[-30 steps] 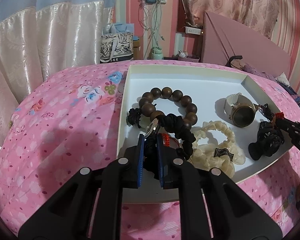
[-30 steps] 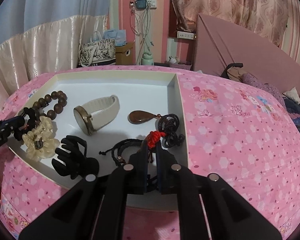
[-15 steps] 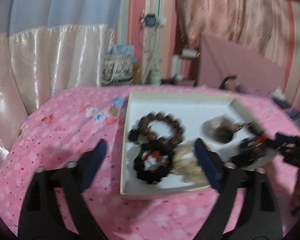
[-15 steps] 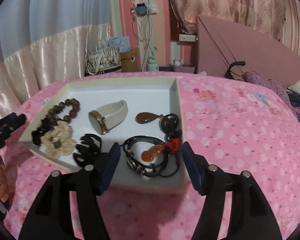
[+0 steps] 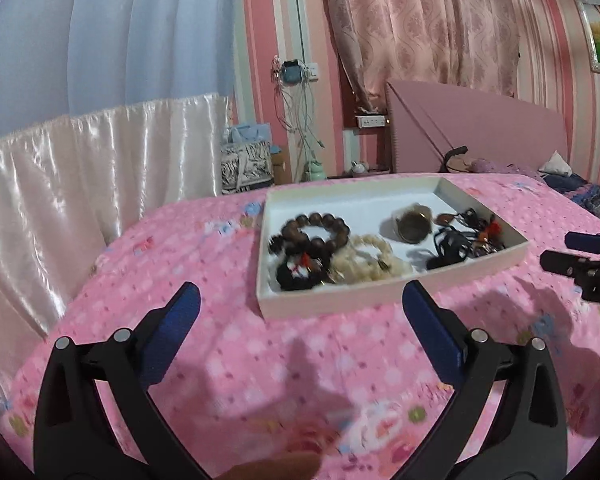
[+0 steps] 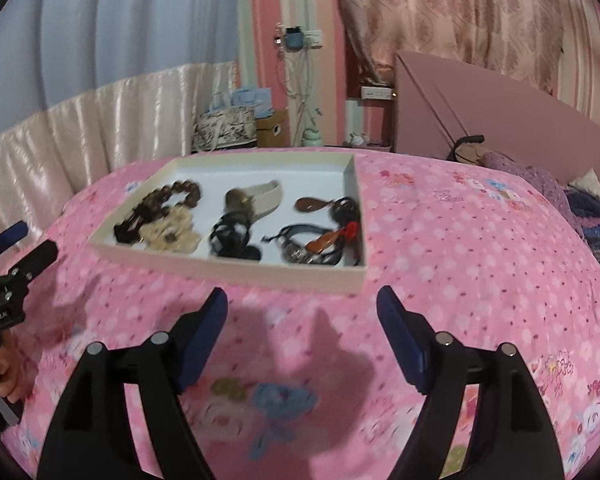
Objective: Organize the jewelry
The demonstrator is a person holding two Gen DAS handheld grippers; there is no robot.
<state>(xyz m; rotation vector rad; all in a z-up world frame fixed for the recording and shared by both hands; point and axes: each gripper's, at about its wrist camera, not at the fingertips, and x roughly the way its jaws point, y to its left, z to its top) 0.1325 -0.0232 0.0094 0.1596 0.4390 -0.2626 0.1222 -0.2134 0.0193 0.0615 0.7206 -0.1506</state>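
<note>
1. A pink floral bedspread [image 6: 460,264] carries a shallow white rectangular tray [image 6: 228,270];
2. Inside the tray lie a brown wooden bead bracelet [image 5: 316,228], a cream scrunchie [image 5: 370,260] and a white-strapped watch [image 6: 256,198];
3. Just short of the tray's near wall, the left gripper [image 5: 300,320] and right gripper [image 6: 302,320] have just been opening, nothing between their jaws.

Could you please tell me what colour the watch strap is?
Cream-white; the strap shows best in the right wrist view.

You've let go: both the left hand-held gripper [image 5: 300,308] and the right hand-held gripper [image 6: 302,312] have just been opening, empty, and pulled back from the tray [image 5: 380,296] over the bed [image 5: 260,360].
</note>
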